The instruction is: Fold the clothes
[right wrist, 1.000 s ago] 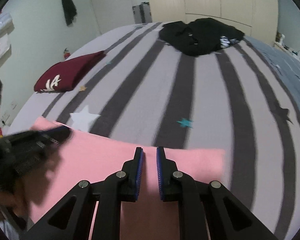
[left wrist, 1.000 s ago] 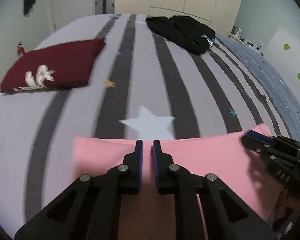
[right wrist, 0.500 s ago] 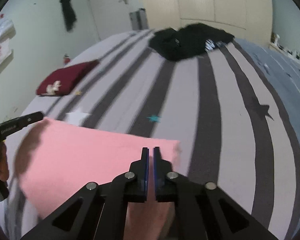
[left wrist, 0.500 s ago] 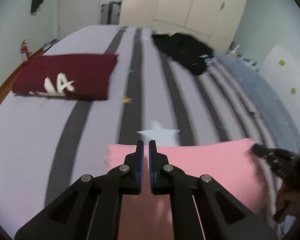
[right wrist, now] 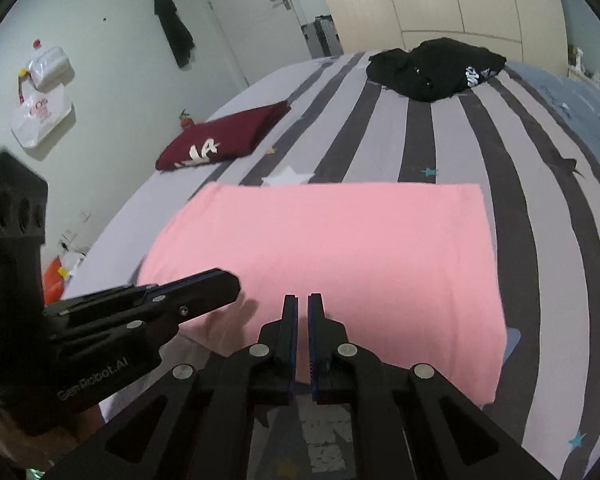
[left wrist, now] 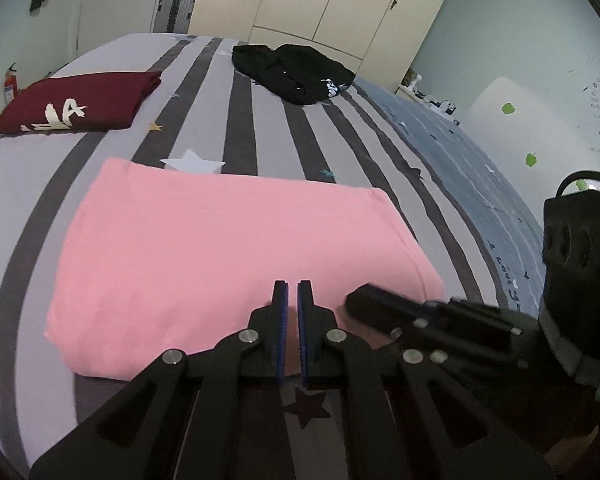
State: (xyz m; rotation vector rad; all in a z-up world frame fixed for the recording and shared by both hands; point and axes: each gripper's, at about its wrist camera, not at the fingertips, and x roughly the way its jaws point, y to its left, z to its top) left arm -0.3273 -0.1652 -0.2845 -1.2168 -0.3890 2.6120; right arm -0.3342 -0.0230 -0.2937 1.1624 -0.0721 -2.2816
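A pink garment (left wrist: 228, 248) (right wrist: 340, 240) lies folded flat as a wide rectangle on the striped bed (left wrist: 240, 120). My left gripper (left wrist: 291, 292) hovers over its near edge, right of the middle, shut with nothing between the pads. My right gripper (right wrist: 303, 304) is also shut and holds nothing, above the near edge of the same garment. Each gripper shows in the other's view: the right gripper (left wrist: 356, 304) just right of the left one, the left gripper (right wrist: 228, 286) just left of the right one. The two stand close together.
A folded maroon garment (left wrist: 76, 106) (right wrist: 224, 140) lies at the far left of the bed. A black heap of clothes (left wrist: 296, 72) (right wrist: 436, 68) sits at the far end. Blue bedding (left wrist: 460, 152) covers the right side. Wardrobe doors (left wrist: 320, 0) stand behind.
Both grippers closed their small gap and drew back from the pink garment's far edge to its near edge. The garment stayed flat on the bed.
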